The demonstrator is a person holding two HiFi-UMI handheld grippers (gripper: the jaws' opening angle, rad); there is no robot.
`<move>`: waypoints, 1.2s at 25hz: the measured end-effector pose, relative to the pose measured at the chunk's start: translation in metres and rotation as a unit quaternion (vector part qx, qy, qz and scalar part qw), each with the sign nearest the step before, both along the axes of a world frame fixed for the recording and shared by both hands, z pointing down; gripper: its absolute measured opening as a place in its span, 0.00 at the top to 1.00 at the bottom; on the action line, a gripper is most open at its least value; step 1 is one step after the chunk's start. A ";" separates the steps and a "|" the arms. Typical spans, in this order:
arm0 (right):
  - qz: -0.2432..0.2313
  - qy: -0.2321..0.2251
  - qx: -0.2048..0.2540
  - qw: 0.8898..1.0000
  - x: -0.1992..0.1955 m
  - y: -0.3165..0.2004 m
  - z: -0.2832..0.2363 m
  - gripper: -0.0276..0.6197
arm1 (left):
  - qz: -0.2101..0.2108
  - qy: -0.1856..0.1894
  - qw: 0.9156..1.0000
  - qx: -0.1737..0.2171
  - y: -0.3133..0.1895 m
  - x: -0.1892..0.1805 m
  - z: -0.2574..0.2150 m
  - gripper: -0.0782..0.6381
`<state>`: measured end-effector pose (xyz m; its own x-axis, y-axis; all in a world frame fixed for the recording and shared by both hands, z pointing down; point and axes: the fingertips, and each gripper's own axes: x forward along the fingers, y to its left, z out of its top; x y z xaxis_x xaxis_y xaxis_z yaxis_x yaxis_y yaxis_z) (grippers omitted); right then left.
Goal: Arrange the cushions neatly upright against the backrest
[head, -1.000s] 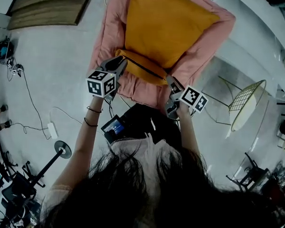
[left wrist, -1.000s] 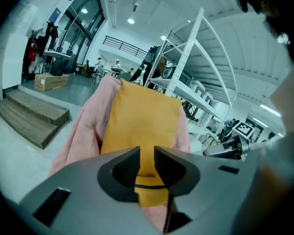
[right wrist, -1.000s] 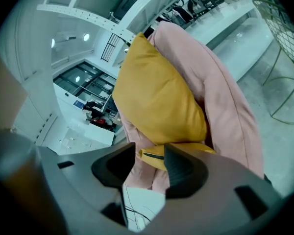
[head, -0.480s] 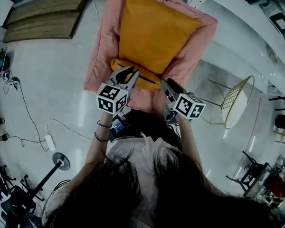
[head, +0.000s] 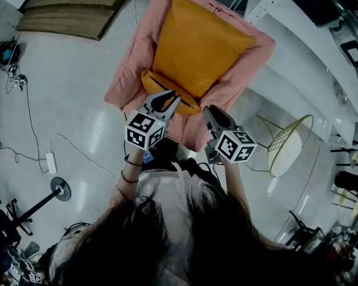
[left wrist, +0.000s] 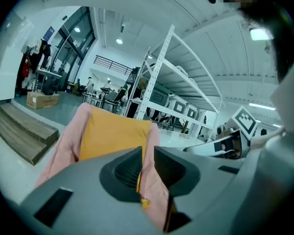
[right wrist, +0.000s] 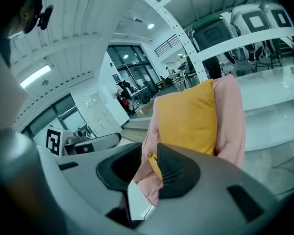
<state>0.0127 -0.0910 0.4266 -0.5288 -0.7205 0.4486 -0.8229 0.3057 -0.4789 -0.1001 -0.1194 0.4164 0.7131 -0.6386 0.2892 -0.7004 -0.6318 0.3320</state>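
Note:
A large orange cushion (head: 200, 46) stands upright against the backrest of the pink chair (head: 137, 58). A small orange cushion (head: 158, 87) with a dark zip lies across the seat's front. My left gripper (head: 170, 99) sits over its middle, jaws nearly together on a strip of orange and pink fabric (left wrist: 146, 177). My right gripper (head: 207, 111) is at the cushion's right end, its jaws closing on orange and pink fabric (right wrist: 149, 180) with a white label below. From the left gripper (left wrist: 148, 153) and the right gripper (right wrist: 149, 155) the large cushion (left wrist: 112, 136) (right wrist: 188, 119) shows beyond.
A yellow wire chair (head: 286, 145) stands to the right of the pink chair. White shelving (head: 310, 34) runs along the far right. A wooden platform (head: 77, 8) lies at the top left. Cables (head: 48, 154) and a stand's round base (head: 59, 189) are on the floor at the left.
Both grippers have drawn closer together over the seat's front edge. The left one slid from the small cushion's left end towards its middle. The right jaws have narrowed.

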 end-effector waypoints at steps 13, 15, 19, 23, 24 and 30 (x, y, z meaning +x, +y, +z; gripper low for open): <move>-0.108 0.010 0.053 0.993 0.074 0.072 -0.021 0.83 | -0.094 -0.007 0.995 0.013 0.101 0.073 -0.026 0.78; -0.122 0.009 0.059 0.991 0.083 0.087 -0.020 0.83 | -0.108 -0.007 0.994 0.014 0.120 0.084 -0.028 0.78; -0.142 -0.007 0.060 0.988 0.094 0.118 -0.020 0.83 | -0.128 -0.016 0.992 0.007 0.157 0.100 -0.028 0.78; -0.163 -0.015 0.064 0.984 0.092 0.139 -0.020 0.83 | -0.143 -0.031 0.989 0.006 0.181 0.100 -0.034 0.78; -0.168 -0.017 0.065 0.984 0.089 0.143 -0.021 0.83 | -0.149 -0.032 0.988 0.007 0.186 0.097 -0.037 0.78; -0.191 -0.030 0.065 0.979 0.076 0.164 -0.022 0.83 | -0.182 -0.042 0.982 0.014 0.205 0.077 -0.051 0.78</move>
